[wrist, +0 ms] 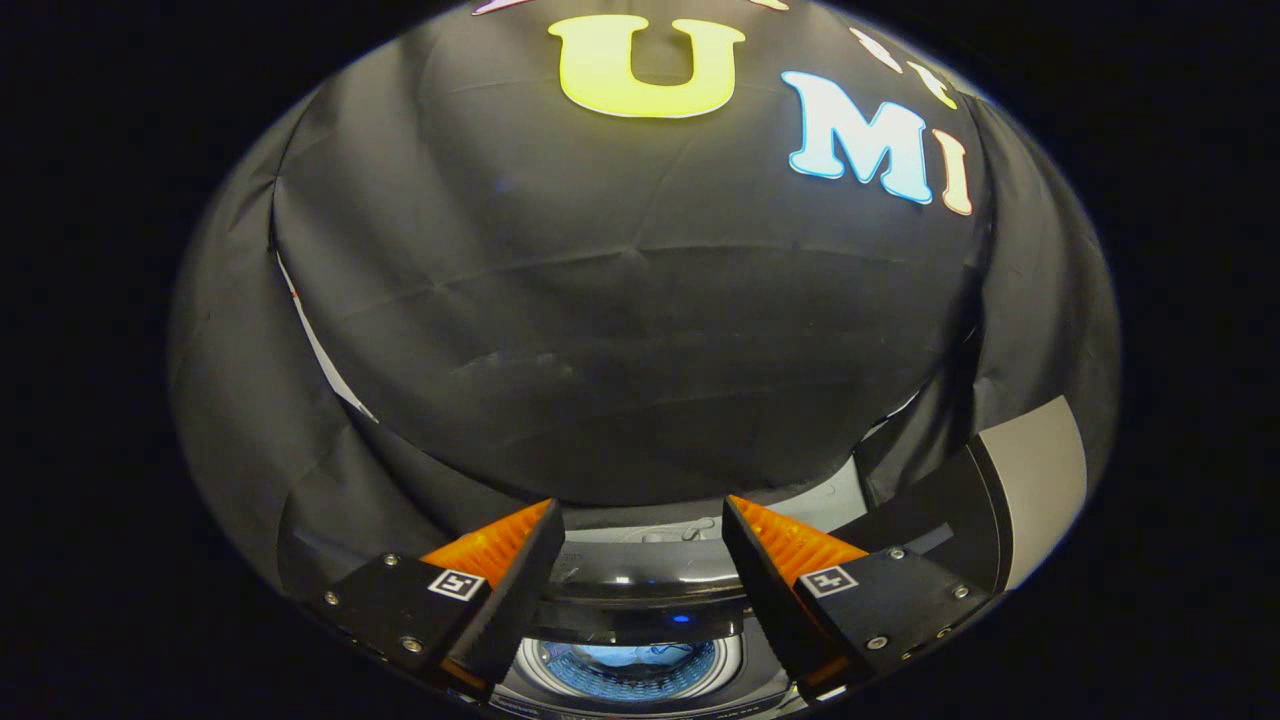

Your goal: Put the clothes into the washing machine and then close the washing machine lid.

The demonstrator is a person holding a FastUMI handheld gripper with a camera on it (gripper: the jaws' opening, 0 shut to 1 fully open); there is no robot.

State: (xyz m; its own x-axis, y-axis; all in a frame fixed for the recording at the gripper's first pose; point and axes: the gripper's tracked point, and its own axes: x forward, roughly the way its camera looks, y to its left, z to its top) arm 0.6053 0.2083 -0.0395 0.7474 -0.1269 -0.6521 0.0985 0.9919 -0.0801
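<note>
Gripper view looks over the washer (640, 590), whose drum (628, 668) sits open below and between the fingers, with something pale, perhaps clothes, inside. The gripper (643, 530) is spread wide and holds nothing. The lid (1035, 480), seemingly raised at the right, looks rigid and smooth, so it is likely best pushed down by its free edge.

The gripper (640, 560) is held with its two fingers (520, 590) spread wide apart; nothing is clasped between them, and both tips are angled forward and slightly inward.
</note>
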